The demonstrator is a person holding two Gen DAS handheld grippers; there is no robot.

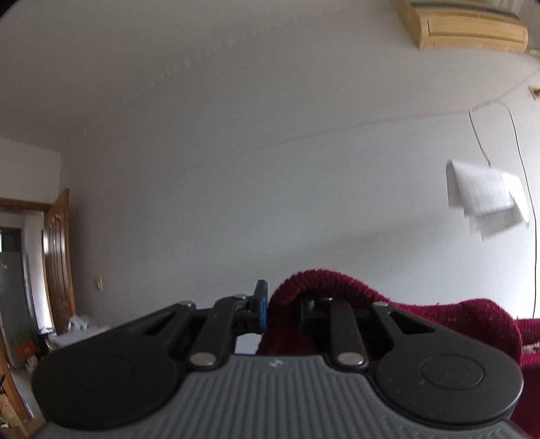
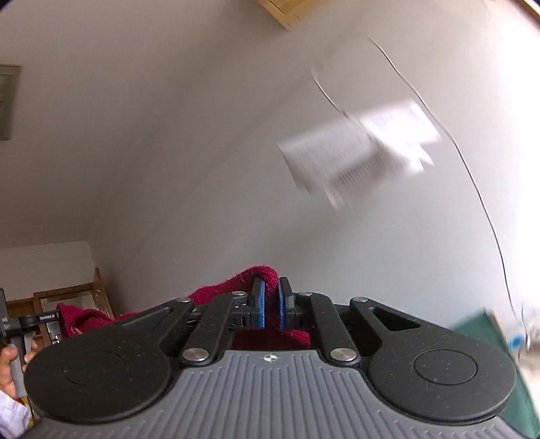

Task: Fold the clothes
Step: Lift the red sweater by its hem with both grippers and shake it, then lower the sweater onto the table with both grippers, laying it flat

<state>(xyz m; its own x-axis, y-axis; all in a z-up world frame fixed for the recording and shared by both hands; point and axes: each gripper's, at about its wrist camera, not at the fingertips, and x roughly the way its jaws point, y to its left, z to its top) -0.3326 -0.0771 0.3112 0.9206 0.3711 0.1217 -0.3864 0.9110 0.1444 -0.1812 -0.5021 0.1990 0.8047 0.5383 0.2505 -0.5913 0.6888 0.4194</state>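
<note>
Dark red knitted cloth, a garment (image 1: 341, 287) of some kind, hangs lifted in the air between the two grippers, with the white wall behind it in both views. In the left wrist view the left gripper (image 1: 281, 304) has a thick fold of the knit between its jaws; the cloth bulges over and hides the right-hand finger, so only the blue-padded left finger (image 1: 261, 304) shows, and it lies against the fabric. The jaws stand slightly apart around that fold. From there the garment runs off to the right edge of the view.

In the right wrist view the right gripper (image 2: 271, 304) pinches a thin edge of the same garment (image 2: 263, 273) between its blue pads, which are nearly together. The cloth trails down and to the left (towards a hand (image 2: 10, 368) at the picture's edge, gripping a grey handle).

On the wall hang white paper sheets (image 1: 486, 199) on a thin wire (image 1: 526, 202), blurred in the right view, and a beige air conditioner (image 1: 465, 27) sits near the ceiling. A wooden door (image 1: 59, 260) stands open at far left.
</note>
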